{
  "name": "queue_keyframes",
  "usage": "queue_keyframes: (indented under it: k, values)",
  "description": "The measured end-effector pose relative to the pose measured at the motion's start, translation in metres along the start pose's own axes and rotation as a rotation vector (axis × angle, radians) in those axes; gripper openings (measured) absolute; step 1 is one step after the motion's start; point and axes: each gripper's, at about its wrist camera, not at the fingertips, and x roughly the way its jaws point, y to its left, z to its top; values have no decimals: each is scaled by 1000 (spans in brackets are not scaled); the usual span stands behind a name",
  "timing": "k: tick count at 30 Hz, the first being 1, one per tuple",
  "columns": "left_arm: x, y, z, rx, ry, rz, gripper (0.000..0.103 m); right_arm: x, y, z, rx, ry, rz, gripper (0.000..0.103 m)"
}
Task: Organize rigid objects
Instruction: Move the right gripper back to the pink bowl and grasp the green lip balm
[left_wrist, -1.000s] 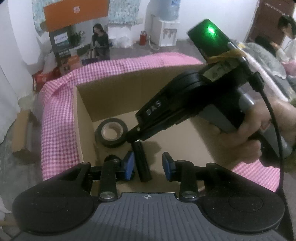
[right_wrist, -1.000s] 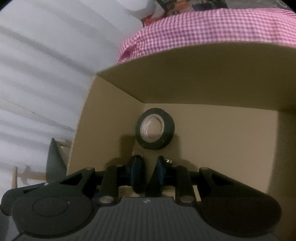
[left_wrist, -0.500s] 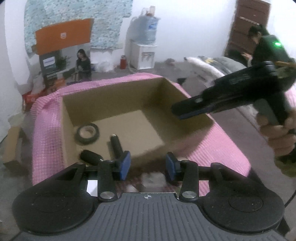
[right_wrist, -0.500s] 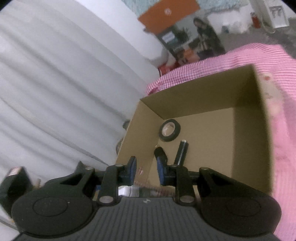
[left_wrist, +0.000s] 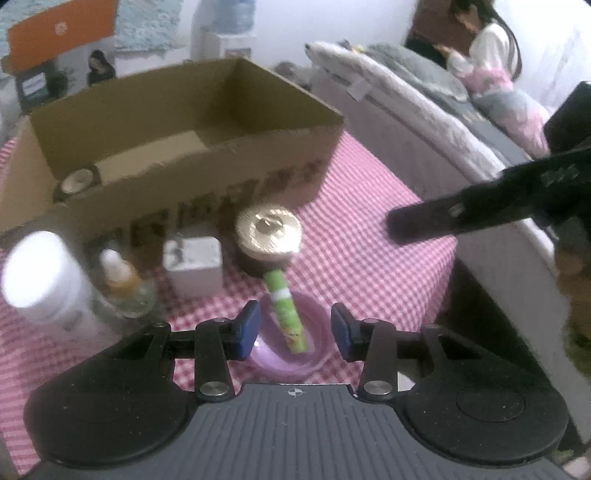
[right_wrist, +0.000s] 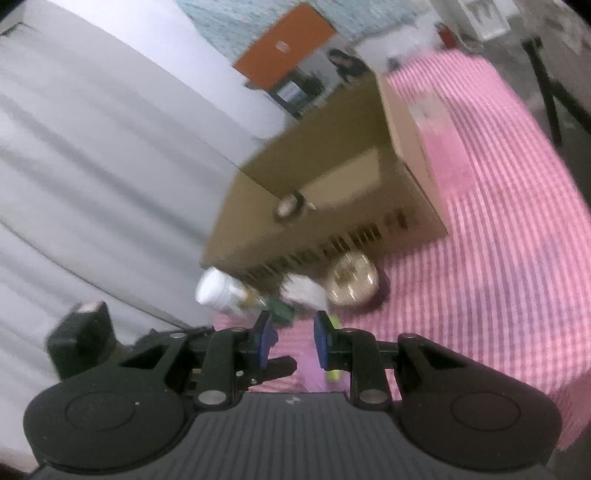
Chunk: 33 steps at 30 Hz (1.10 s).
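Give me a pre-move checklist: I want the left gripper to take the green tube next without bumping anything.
1. Left gripper open and empty: ok.
2. Green tube lined up between the fingers: ok.
3. Tube lying free: not ok, it leans on the purple dish.
4. Gold-lidded jar clear of the tube's far end: cannot tell, blurred.
5. Right gripper out of the way: ok.
6. Cardboard box has room: ok.

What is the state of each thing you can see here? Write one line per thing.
cardboard box: open, on the checked cloth
tape roll: inside the box
gold-lidded jar: lid on
green tube: lying across the purple dish
white bottle: upright
left tongs: open, empty
right tongs: open, empty
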Motion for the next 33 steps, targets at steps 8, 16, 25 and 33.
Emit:
queue_keyframes:
  k: [8, 16, 25, 33]
  values:
    - [23, 1, -1, 8, 60, 32, 37, 52, -15, -14, 6, 36, -20, 26]
    - [35, 4, -2, 5, 88, 57, 33, 86, -21, -12, -7, 72, -21, 26]
    - [47, 1, 0, 14, 98, 70, 29, 107, -25, -8, -29, 66, -23, 27]
    - [52, -1, 2, 35, 83, 98, 21, 114, -25, -7, -41, 59, -15, 27]
